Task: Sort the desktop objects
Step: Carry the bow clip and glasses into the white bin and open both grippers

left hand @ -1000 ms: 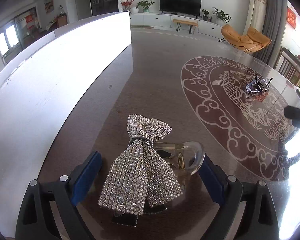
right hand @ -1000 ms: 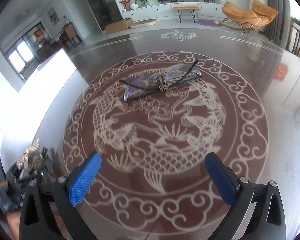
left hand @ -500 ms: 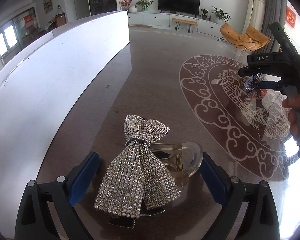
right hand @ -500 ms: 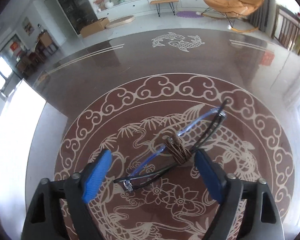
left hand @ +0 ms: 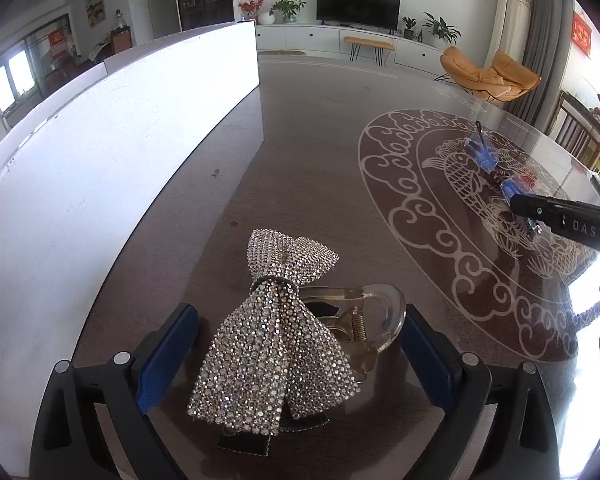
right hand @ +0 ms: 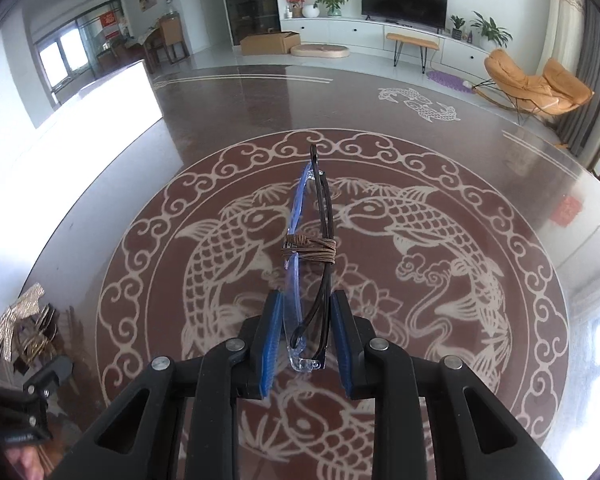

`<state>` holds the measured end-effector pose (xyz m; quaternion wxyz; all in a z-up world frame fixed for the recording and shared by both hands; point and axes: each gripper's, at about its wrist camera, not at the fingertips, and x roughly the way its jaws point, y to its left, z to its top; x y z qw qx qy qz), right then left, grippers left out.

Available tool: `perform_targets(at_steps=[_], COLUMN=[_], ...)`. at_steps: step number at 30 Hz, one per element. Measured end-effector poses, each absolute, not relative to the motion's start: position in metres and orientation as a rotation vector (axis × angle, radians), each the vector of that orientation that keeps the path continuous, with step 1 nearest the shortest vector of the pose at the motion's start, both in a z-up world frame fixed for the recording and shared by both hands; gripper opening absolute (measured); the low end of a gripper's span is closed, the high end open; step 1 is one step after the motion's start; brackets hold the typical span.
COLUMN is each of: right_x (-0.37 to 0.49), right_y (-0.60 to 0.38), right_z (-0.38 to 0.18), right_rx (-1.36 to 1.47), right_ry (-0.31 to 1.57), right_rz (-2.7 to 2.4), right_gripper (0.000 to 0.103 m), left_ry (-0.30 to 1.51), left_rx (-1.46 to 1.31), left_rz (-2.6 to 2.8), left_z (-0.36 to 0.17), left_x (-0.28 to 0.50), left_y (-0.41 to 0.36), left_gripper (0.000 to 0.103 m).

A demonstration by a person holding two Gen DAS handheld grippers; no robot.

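Now the right claw (right hand: 305, 340) pinches the folded glasses (right hand: 308, 264) at lower centre; next, carry them off; left claw (left hand: 296, 364) gapes around the rhinestone bow clip (left hand: 276, 344).

Left gripper (left hand: 296, 354) is spread wide, its blue-padded fingers (left hand: 166, 354) flanking a rhinestone bow hair clip (left hand: 276, 344) without contact. The bow lies on the glass-topped bench (left hand: 320, 184), its clear plastic claw (left hand: 374, 316) with a metal spring showing at the right. A white board (left hand: 112, 160) stands along the bench's left side. At far right, the right gripper (left hand: 500, 176) holds folded glasses (left hand: 482, 152) above the carp medallion (left hand: 460, 240). Whether the glasses touch the bench cannot be determined.
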<state>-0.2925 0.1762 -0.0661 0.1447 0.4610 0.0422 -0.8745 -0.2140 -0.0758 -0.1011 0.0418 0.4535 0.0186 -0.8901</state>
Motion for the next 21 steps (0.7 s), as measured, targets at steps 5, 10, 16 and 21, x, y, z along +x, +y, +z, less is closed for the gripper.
perform_targets(at_steps=[5,10,16,21], right_x=[-0.217,-0.146,-0.109,-0.105], right_y=[0.173,0.173,0.18,0.188], right_z=[-0.071,-0.078,-0.083,-0.082], right_rx=[1.262,1.199,1.181,1.202], right_ry=[0.185,0.239,0.258,0.235], right_rz=[-2.438,-2.426,-2.483,-2.488], right_gripper=[0.026,0.026,0.035,0.064], left_ry=[0.057,0.057,0.057,0.057], left_rx=[1.388,1.388,1.388,1.389], left_rz=[-2.724,-2.724,-2.724,-2.727], left_z=[-0.101,-0.101,-0.101,-0.101], left_x=[-0.214,-0.214,-0.213,-0.212], left_y=[-0.076,-0.076,-0.076,-0.076], left_gripper=[0.1,0.1,0.1,0.1])
